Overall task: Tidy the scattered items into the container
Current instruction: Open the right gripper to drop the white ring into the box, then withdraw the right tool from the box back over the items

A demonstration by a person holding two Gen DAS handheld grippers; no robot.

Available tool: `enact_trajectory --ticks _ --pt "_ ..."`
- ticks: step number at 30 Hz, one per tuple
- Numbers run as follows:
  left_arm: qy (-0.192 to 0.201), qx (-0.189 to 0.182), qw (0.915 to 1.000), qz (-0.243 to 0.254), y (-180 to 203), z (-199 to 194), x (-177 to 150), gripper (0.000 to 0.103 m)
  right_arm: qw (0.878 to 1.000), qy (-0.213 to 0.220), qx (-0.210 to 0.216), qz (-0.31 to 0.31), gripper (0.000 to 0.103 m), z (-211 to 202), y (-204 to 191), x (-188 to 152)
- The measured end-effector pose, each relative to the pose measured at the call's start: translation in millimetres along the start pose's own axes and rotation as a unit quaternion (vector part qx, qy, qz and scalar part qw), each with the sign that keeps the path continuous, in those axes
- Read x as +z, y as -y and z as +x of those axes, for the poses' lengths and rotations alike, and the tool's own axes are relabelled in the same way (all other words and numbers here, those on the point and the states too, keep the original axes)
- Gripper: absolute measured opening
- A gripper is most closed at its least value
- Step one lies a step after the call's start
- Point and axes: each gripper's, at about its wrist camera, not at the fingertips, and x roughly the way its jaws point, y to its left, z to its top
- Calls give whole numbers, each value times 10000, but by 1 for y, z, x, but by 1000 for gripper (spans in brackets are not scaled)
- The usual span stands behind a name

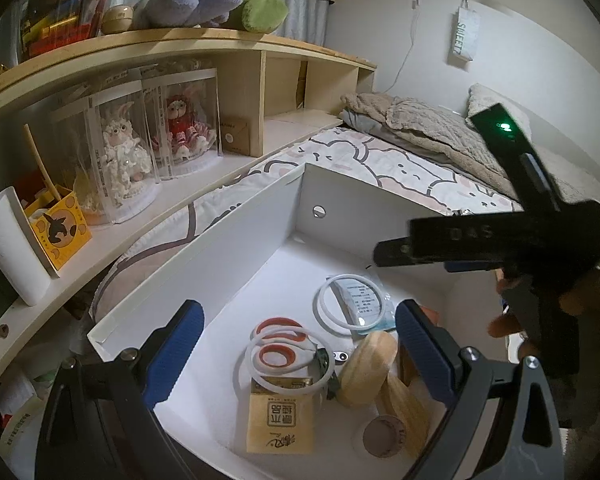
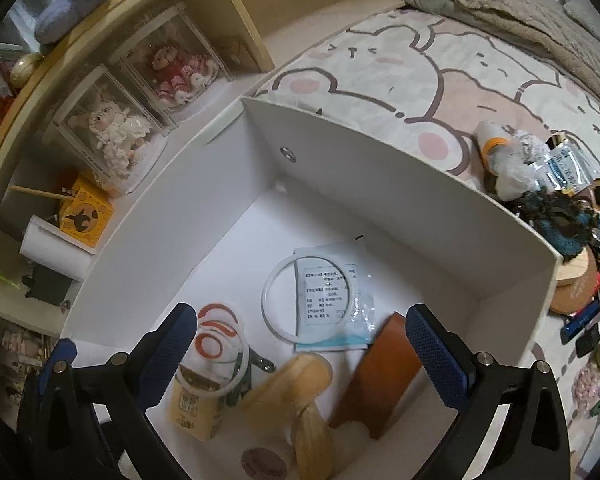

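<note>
Filling up: white box [image 2: 400,184] holding scissors [image 2: 220,344], rings, packets, wooden pieces. Right gripper [image 2: 304,354] hovering, jaws spread, empty; left gripper [image 1: 300,344] likewise. Clutter pile [image 2: 556,200] waiting on bed, right of box.

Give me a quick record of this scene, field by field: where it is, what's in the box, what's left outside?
Place: white box on a cartoon-print bed
In box: white ring, mask packet, scissors, yellow sachet, wooden pieces
Outside: clutter pile right of box
Left tongs: open, empty
Right tongs: open, empty
</note>
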Motion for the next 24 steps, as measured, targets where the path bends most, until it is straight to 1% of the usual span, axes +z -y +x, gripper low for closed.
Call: enact_trajectory --ticks 4,14,24 --pt "15 7 10000 26 2 -3 0 97 9997 218 -67 -63 103 -17 6 -7" --pt "72 -9 9999 70 8 -11 3 97 9946 968 -169 -337 103 -67 7 -35" --pt "121 -103 9998 134 18 -18 4 97 9801 1764 -626 -659 103 -107 10 -78"
